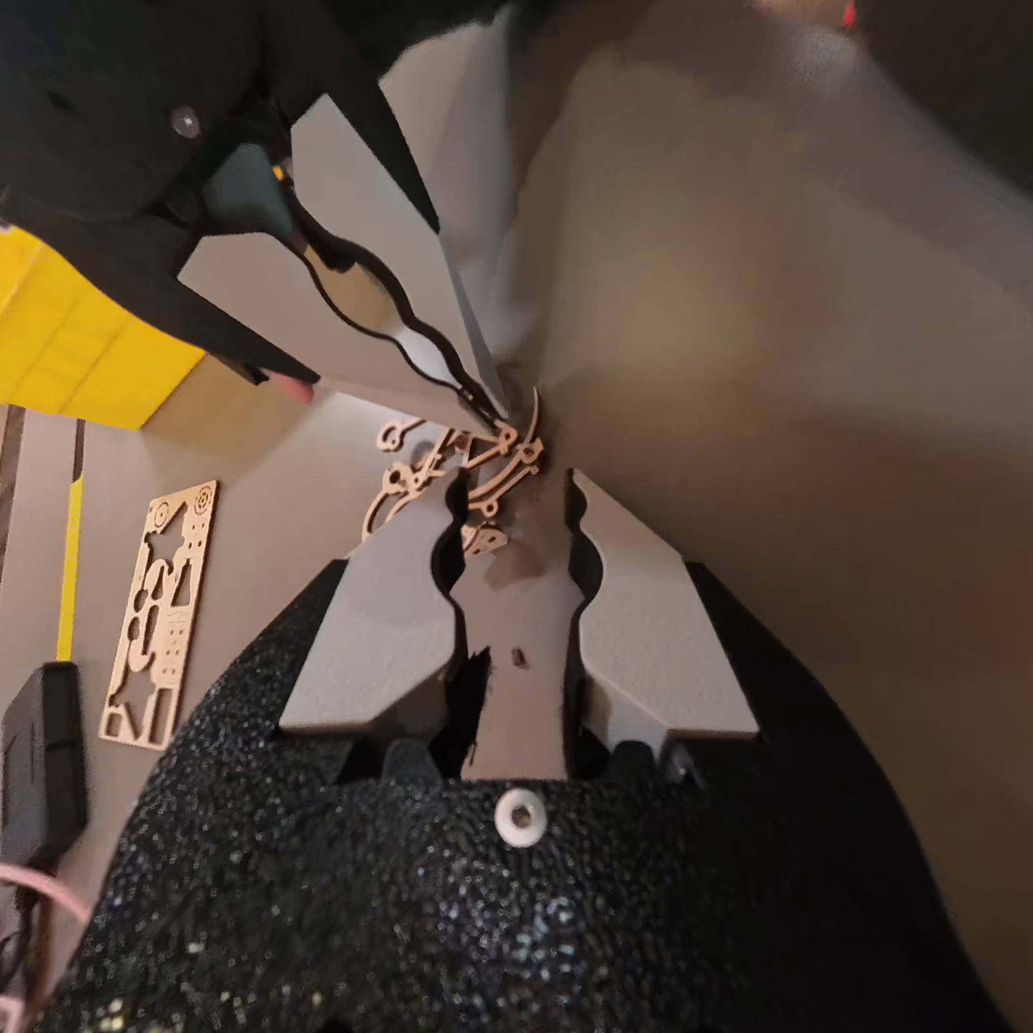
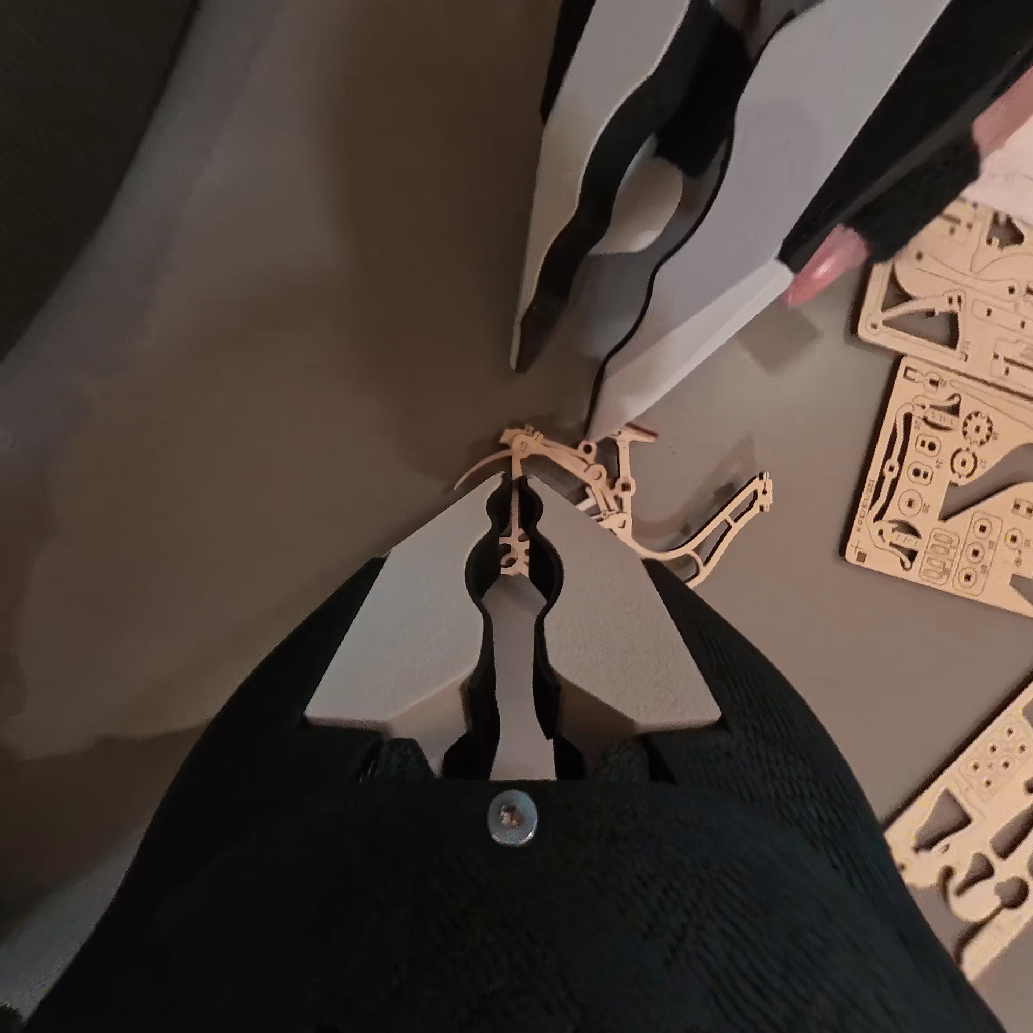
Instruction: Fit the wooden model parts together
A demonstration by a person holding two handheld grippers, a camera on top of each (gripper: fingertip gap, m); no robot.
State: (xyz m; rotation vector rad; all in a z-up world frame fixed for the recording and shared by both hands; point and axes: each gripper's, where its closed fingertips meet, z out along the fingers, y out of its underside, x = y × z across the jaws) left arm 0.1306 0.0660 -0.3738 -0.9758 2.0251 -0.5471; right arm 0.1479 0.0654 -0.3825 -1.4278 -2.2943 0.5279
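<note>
Left wrist view: the left claw (image 1: 517, 481) stands spread just short of the wooden model (image 1: 475, 475) on the grey surface (image 1: 782, 391); a punched-out parts sheet (image 1: 159, 615) lies well apart.

Right wrist view: the right claw (image 2: 519, 481) pinches a thin wooden strip (image 2: 515, 536) beside that model (image 2: 609, 492).

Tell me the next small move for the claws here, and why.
Probably close the left claw on the wooden model to steady it. Its fingers stand apart around the model, while the right claw is already shut on a thin wooden strip at the model's end.
</note>
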